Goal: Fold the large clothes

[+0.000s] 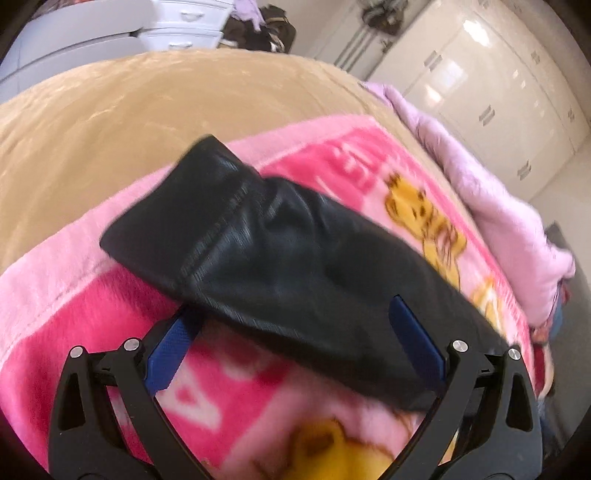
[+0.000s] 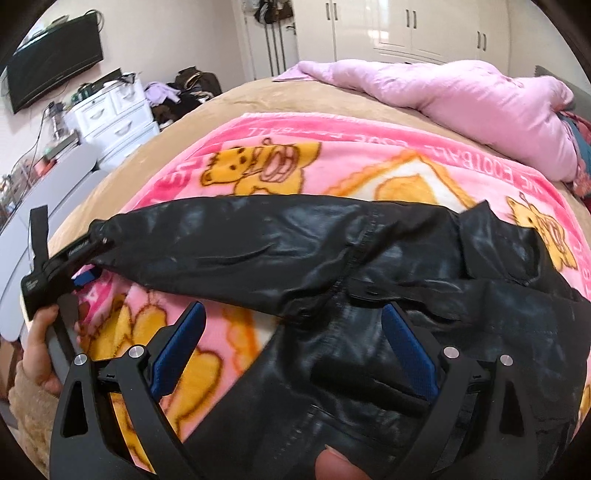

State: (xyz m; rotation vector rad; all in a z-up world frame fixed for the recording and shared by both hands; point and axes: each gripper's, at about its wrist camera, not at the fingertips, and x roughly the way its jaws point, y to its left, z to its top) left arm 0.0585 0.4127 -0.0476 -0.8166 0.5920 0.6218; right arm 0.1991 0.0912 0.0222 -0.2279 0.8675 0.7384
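A black leather-look jacket (image 2: 369, 266) lies on a pink cartoon blanket (image 2: 280, 136) on the bed. One sleeve (image 1: 266, 251) stretches out to the left, its cuff pointing up-left in the left wrist view. My left gripper (image 1: 291, 306) is open wide, and the sleeve passes between its blue pads (image 1: 417, 339), hiding the left tip. From the right wrist view, a hand (image 2: 37, 354) holds that left gripper (image 2: 70, 266) at the sleeve's end. My right gripper (image 2: 291, 308) is open just above the jacket body near the armpit seam, with nothing held.
The blanket rests on a tan bedspread (image 1: 110, 122). A bunched lilac quilt (image 2: 461, 107) lies along the bed's far right. White wardrobes (image 2: 406, 26), a white drawer unit (image 2: 110, 114), a wall television (image 2: 51, 62) and piled bags (image 2: 184, 88) stand beyond the bed.
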